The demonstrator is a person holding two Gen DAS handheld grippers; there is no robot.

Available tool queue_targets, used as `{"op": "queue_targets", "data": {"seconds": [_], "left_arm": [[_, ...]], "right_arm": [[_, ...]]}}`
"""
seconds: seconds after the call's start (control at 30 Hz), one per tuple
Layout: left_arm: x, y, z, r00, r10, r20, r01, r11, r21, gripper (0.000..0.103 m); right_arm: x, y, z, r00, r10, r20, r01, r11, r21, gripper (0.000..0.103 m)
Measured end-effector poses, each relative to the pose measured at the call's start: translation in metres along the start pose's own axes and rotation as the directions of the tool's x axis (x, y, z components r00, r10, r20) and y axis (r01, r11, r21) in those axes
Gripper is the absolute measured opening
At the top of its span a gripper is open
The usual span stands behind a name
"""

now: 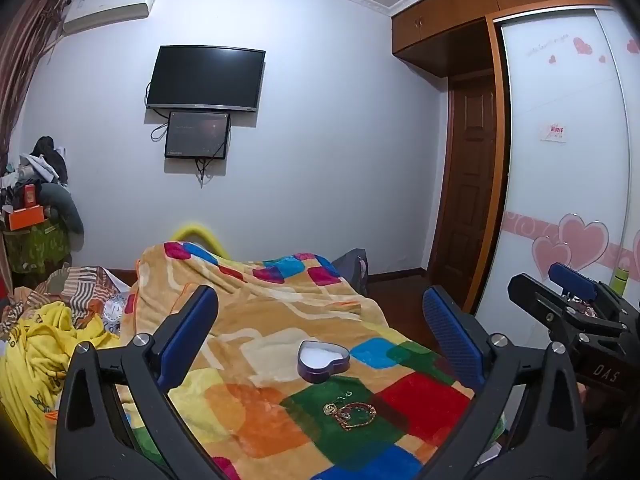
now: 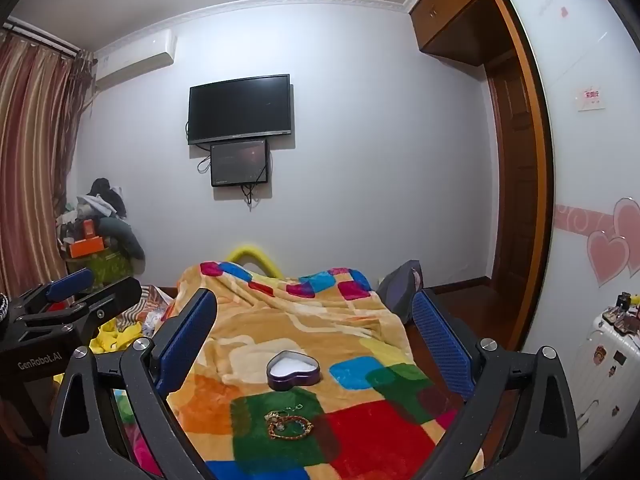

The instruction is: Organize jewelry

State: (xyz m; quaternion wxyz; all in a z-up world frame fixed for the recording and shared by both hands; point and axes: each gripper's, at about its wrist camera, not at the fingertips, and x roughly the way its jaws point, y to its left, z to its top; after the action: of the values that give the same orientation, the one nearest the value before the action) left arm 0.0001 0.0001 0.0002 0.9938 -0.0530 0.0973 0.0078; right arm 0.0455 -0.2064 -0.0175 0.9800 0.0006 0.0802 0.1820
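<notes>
A purple heart-shaped tin (image 1: 323, 361) with a white lining sits open on the colourful blanket; it also shows in the right wrist view (image 2: 294, 369). A small heap of gold and beaded jewelry (image 1: 351, 411) lies on a green patch just in front of the tin, also seen in the right wrist view (image 2: 289, 424). My left gripper (image 1: 320, 312) is open and empty, held above the tin. My right gripper (image 2: 316, 312) is open and empty too, above the same spot. Each gripper shows at the edge of the other's view, the right one (image 1: 568, 292) and the left one (image 2: 86, 286).
The patchwork blanket (image 1: 256, 320) covers the bed. Yellow cloth and clothes (image 1: 44, 344) pile at the left. A white sliding wardrobe (image 1: 560, 168) with pink hearts and a brown door (image 1: 468, 184) stand at the right. A white suitcase (image 2: 608, 360) with small items stands beside the bed.
</notes>
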Motion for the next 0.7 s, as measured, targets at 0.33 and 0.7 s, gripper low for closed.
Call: {"op": "queue_targets", "data": {"seconds": [0.33, 0.7], "left_arm": [[0.012, 0.0, -0.005, 1.0, 0.002, -0.022, -0.002, 1.0, -0.001, 0.103], [0.008, 0.006, -0.001, 1.0, 0.0, -0.025, -0.001, 1.0, -0.006, 0.103]], "right_arm": [[-0.002, 0.002, -0.002, 1.0, 0.001, -0.01, -0.001, 1.0, 0.0, 0.097], [0.003, 0.003, -0.003, 1.0, 0.001, -0.018, -0.001, 1.0, -0.002, 0.097]]}}
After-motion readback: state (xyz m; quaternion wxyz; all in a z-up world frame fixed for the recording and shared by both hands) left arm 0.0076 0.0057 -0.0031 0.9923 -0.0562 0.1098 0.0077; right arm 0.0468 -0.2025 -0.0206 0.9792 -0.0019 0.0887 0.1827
